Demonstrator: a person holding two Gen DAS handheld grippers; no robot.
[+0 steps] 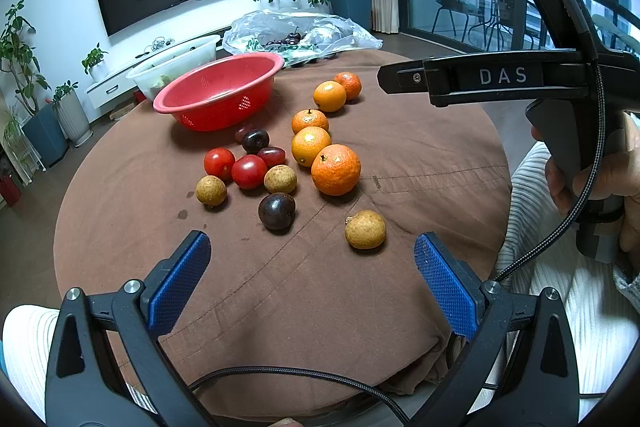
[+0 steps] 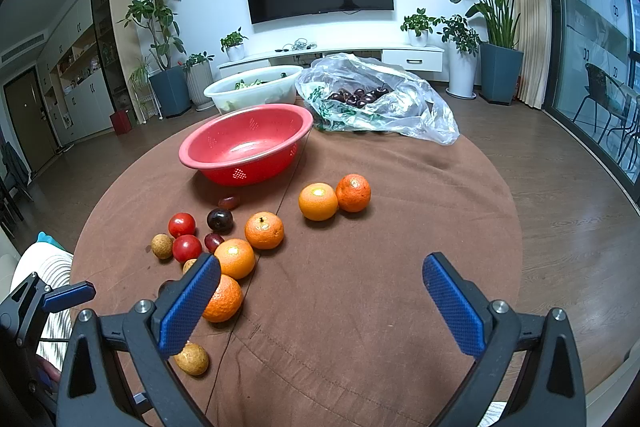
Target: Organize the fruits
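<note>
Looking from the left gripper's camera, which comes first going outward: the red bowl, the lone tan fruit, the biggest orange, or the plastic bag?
1. Lone tan fruit, just ahead, toward the right finger.
2. Biggest orange, mid-table.
3. Red bowl, farther, left.
4. Plastic bag, at the far edge.

red colander (image 2: pixel 246 147) | brown tablecloth (image 2: pixel 380 267) | orange tangerines (image 1: pixel 335 169) | blue textured claw pads (image 1: pixel 180 283)

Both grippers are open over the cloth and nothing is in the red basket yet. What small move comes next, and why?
Probably ease the left gripper forward and a little right, around the near longan. Its jaws stand wide open, that fruit lies closest to it and apart from the cluster, and the red basket holds nothing.
</note>
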